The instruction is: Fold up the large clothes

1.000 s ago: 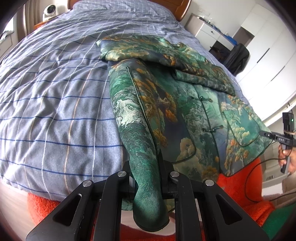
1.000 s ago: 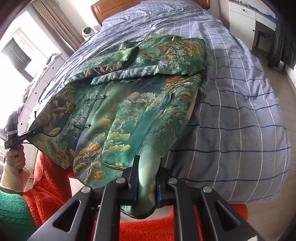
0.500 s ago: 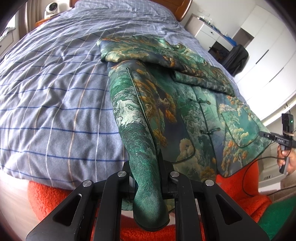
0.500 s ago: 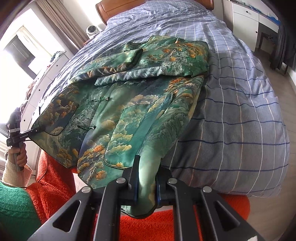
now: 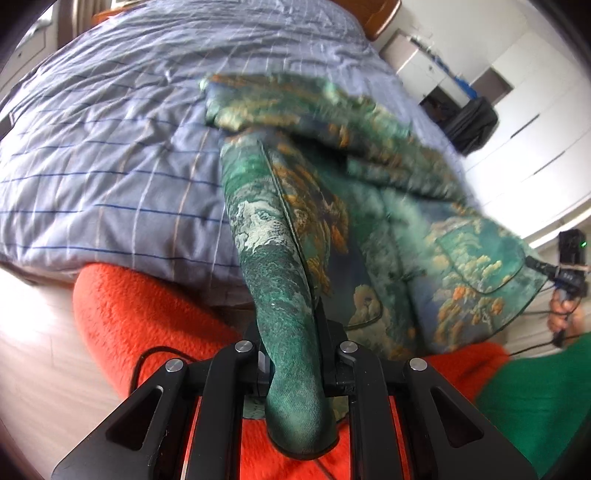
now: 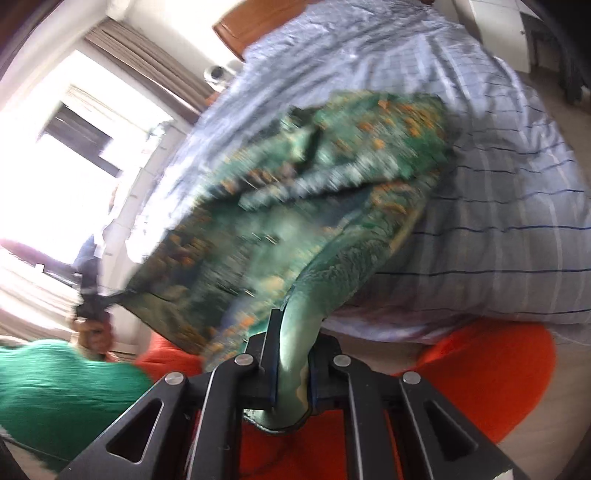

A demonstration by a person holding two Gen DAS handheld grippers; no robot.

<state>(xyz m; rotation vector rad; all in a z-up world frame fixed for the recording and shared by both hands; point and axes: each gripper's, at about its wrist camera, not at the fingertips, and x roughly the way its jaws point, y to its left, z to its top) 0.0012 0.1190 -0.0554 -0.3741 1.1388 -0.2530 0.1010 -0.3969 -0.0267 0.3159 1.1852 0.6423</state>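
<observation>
The green brocade jacket (image 5: 369, 206) is the whole show here: satiny woven fabric with a landscape print in teal, cream and orange, thin dark piping along its edges and a patch pocket on the front panel. It lies lengthways on the bed, top end with the folded-in sleeves pointing at the wooden headboard (image 5: 380, 18), hem end coming off the foot of the bed toward the cameras. Both lower corners are pinched: the left claw (image 5: 291, 354) is clamped narrow on a rolled, rope-like bunch of the hem, and the right claw (image 6: 291, 354) is squeezed tight on the other corner, so the bottom stretch hangs taut between them, off the mattress. The right wrist view is badly smeared, so print detail there is mush. Under it is a soft, wrinkly lavender-blue duvet (image 5: 110, 155) with a thin grid of navy and pale lines. Closer in there's fuzzy orange-red fleece (image 5: 155, 314) and a green knit sleeve (image 5: 535, 398). White cabinets (image 5: 535, 110) stand beside the bed, and curtains (image 6: 147, 66) frame a bright window.
</observation>
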